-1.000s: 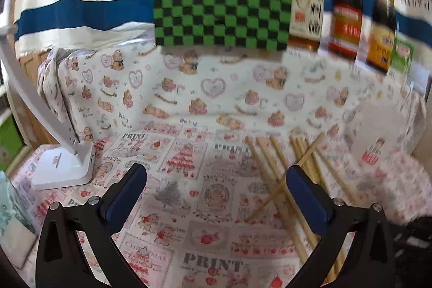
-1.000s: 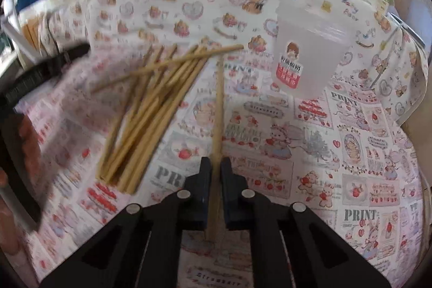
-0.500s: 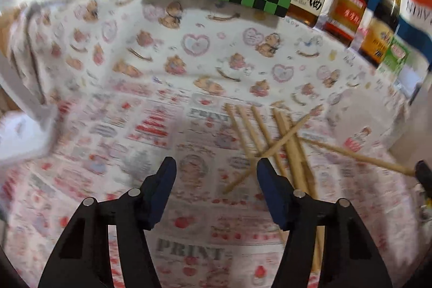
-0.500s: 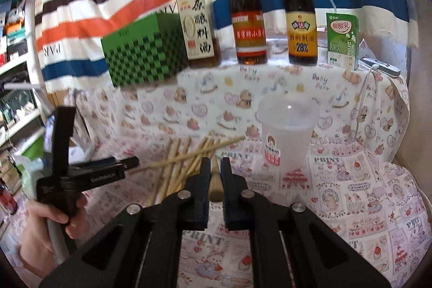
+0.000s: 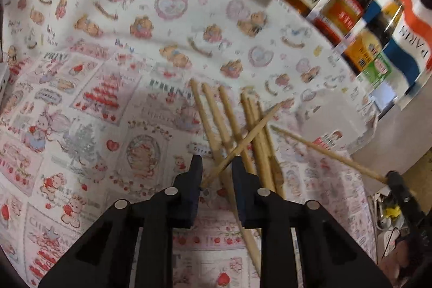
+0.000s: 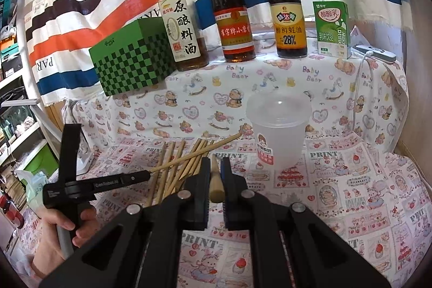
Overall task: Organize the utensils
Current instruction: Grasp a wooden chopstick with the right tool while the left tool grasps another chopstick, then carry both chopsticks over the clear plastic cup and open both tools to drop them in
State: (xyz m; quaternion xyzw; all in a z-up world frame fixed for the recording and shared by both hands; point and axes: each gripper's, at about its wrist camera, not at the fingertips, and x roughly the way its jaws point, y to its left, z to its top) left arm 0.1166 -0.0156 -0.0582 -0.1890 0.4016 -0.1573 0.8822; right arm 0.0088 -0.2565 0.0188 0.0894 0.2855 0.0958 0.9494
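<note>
Wooden chopsticks (image 5: 237, 131), a loose pile on the printed tablecloth (image 5: 81, 104): left wrist view, the left gripper (image 5: 214, 166) has just been closing, its jaws now narrow around the crossing chopstick (image 5: 243, 143); contact cannot be told. Right wrist view: right gripper (image 6: 214, 174) clamped on one chopstick (image 6: 216, 180), lifted, near the clear plastic cup (image 6: 278, 131); pile just beyond.

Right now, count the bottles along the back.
3: a pale one beside the green box, a red-capped one in the middle, a yellow-labelled one nearest the carton.
</note>
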